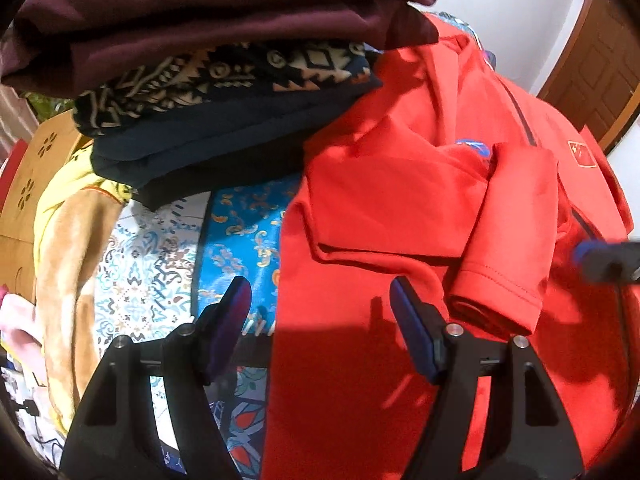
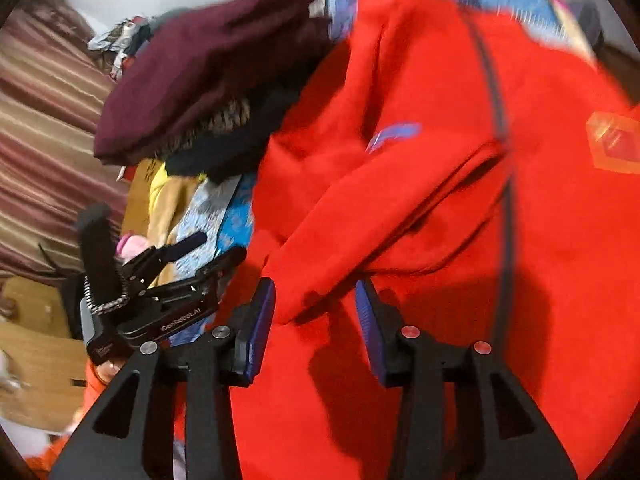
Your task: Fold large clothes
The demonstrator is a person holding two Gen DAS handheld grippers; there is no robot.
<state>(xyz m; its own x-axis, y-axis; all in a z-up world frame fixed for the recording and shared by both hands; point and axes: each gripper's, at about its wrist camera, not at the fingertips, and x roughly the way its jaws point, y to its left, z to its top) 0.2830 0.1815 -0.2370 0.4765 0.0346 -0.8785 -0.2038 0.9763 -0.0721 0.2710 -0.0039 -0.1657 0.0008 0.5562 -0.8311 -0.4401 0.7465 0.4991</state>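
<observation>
A large red jacket [image 1: 400, 200] with a dark zipper and a flag patch lies spread on a patterned blue cloth [image 1: 244, 232]. One sleeve [image 1: 508, 240] is folded across its chest. My left gripper [image 1: 320, 304] is open and empty, hovering over the jacket's left edge. In the right wrist view the jacket [image 2: 420, 160] fills the frame, blurred, with the sleeve [image 2: 360, 216] lying across it. My right gripper [image 2: 316, 300] is open, with the sleeve's cuff end between its fingers. The left gripper [image 2: 200, 252] shows at the left, also open.
A stack of folded clothes sits left of the jacket: maroon [image 1: 200, 8] on top, patterned [image 1: 224, 80] and dark navy [image 1: 192, 148] beneath. A yellow and tan blanket [image 1: 68, 248] lies at the left. A striped curtain [image 2: 44, 120] hangs behind. A wooden door [image 1: 600, 76] is at far right.
</observation>
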